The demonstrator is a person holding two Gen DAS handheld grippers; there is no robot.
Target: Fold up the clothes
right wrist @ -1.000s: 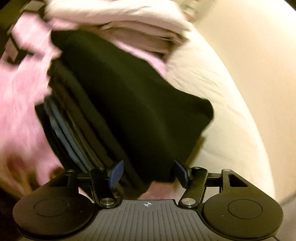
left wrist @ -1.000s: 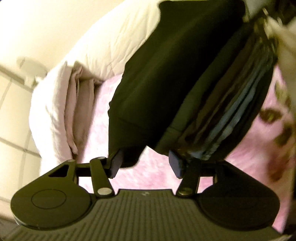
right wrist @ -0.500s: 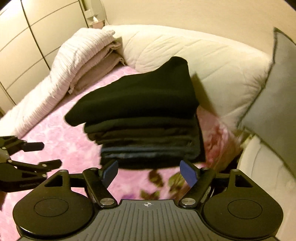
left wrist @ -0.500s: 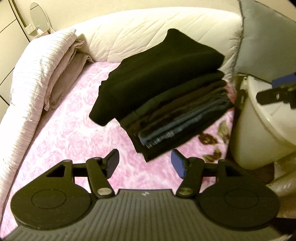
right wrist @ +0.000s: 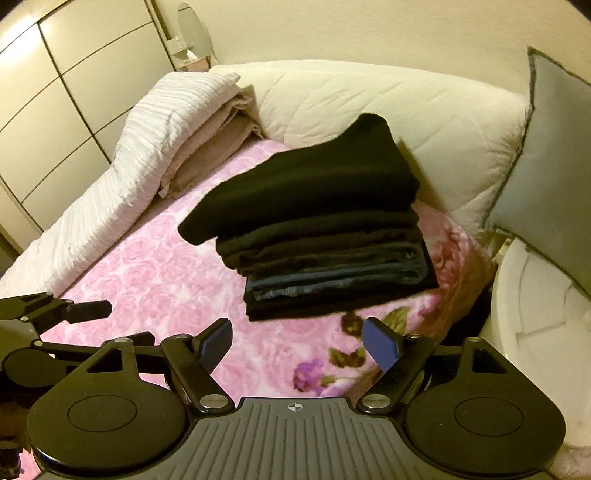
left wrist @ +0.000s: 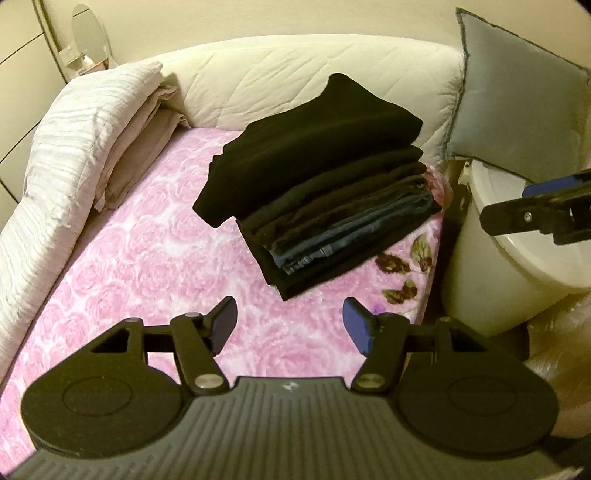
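Pink rose-print blanket (left wrist: pixel 155 258) covers the bed. Along the left edge there's a folded white quilt (left wrist: pixel 70 147) with a beige sheet (left wrist: pixel 142 147) tucked against it. Cream padded headboard (left wrist: pixel 295 70) runs across the back, grey cushion (left wrist: pixel 513 85) at the right, white tub (left wrist: pixel 480 266) under it. Wardrobe doors (right wrist: pixel 55 92) and a small oval mirror (right wrist: pixel 194 35) sit behind.

The bed cover (left wrist: pixel 147 258) is pink with a rose pattern. The folded stack (left wrist: pixel 332 206) runs black on top, then dark brown and denim blue. The cushion (left wrist: pixel 513 92) is grey-blue; the ribbed blanket (right wrist: pixel 166 122) is white.
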